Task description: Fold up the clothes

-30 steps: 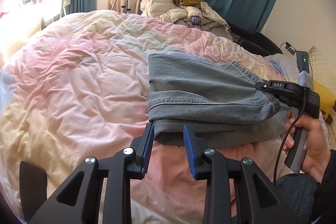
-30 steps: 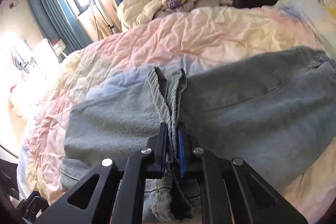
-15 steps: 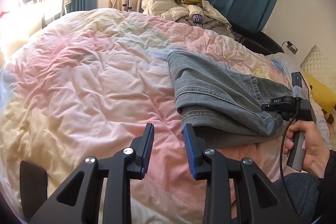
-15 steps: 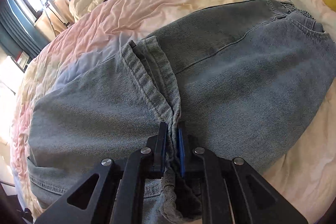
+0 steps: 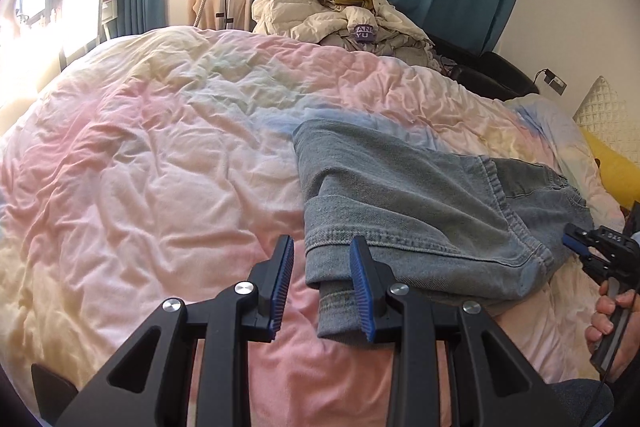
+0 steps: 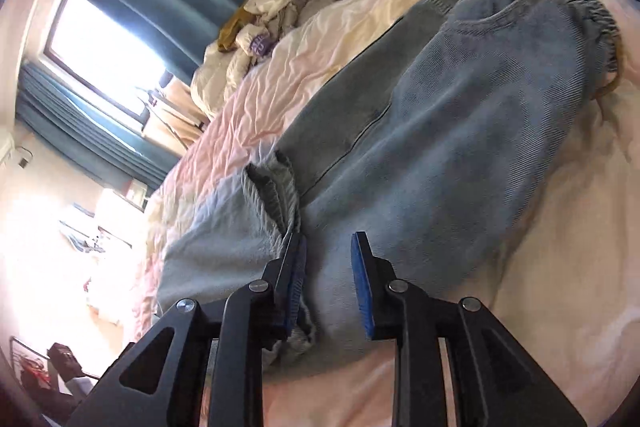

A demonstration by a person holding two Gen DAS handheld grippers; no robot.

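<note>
A: Left gripper [image 5: 320, 291]: jaws part open, nothing between them. The folded jeans [image 5: 420, 211] lie on the bed [image 5: 160, 167], just right of that gap, near corner behind the right finger.

B: Long axis?

A: Left to right, waistband far right. Right gripper [image 6: 328, 279]: jaws opening, hem cloth still against the left pad, unpinched. I judge it nearer.

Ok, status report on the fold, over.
Left hand-held gripper open, empty, at the jeans corner. Right hand-held gripper opening, hem against one pad. Jeans folded on duvet. Nothing in the way.
</note>
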